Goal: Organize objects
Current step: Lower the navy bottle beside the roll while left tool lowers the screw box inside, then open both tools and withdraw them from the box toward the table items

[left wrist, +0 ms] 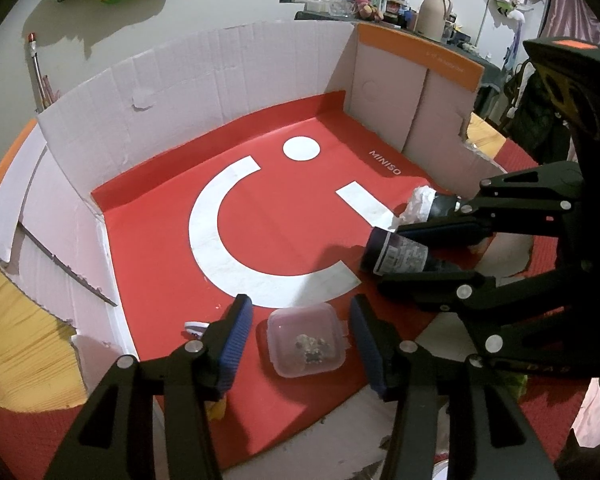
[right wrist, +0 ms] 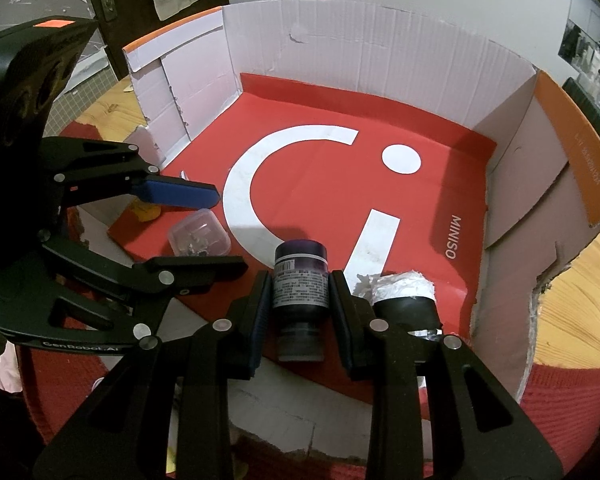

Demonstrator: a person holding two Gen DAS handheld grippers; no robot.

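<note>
A small clear lidded container (left wrist: 305,340) with dark bits inside lies on the red Miniso sheet (left wrist: 284,216) in the open cardboard box. My left gripper (left wrist: 300,314) is open, its fingers on either side of the container without touching it. My right gripper (right wrist: 300,286) is shut on a dark purple bottle (right wrist: 300,280) with a white label, held lying near the sheet's front edge. That bottle (left wrist: 396,255) and the right gripper (left wrist: 420,252) also show in the left wrist view. The container (right wrist: 199,233) and the left gripper (right wrist: 224,228) show in the right wrist view.
A black cylinder stuffed with white paper (right wrist: 404,296) lies just right of the bottle. The white cardboard walls (right wrist: 364,60) enclose the sheet on three sides. A yellow object (right wrist: 144,211) and a small white item (left wrist: 196,327) lie at the sheet's left edge.
</note>
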